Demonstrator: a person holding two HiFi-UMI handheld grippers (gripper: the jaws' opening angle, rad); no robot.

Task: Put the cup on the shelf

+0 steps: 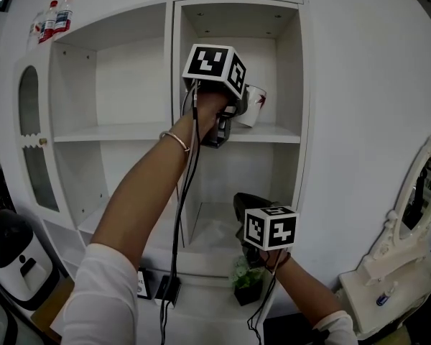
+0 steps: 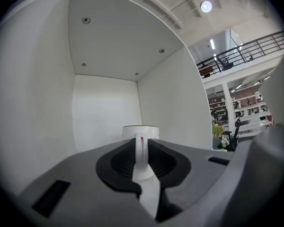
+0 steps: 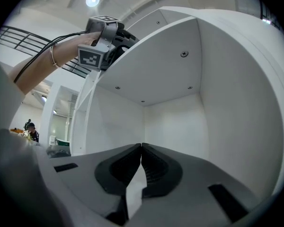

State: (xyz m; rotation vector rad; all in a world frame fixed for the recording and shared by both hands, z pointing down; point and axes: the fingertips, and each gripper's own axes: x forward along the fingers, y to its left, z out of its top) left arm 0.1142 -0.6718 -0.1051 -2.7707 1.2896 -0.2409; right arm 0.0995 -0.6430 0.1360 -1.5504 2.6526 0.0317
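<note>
A white shelving unit (image 1: 115, 131) filled the head view, with two bottles (image 1: 56, 19) on its top at the left, an ornate mirror (image 1: 416, 200) off to the right and a small potted plant (image 1: 246, 277) below. The left hand-held gripper (image 1: 238, 111) was raised into the upper right compartment and held the white cup (image 1: 254, 105) just ahead of its tips, directly over the shelf board (image 1: 276, 133). Whether the cup's base touched the board could not be told. The right hand-held gripper (image 1: 243, 201) sat low, in front of the compartment beneath, well apart from the cup, so the left hand was the one placed to set it down.

In the left gripper view the jaws stood partly apart and clamped on the cup's handle (image 2: 140, 150), which ran upright between the pads. The cup's body stood straight ahead, upright, with the compartment's back wall beyond it. The coming move looked like a short lowering onto the board and then a release.

In the right gripper view the jaws were pressed together with nothing between them, pointing into a bare white compartment.
</note>
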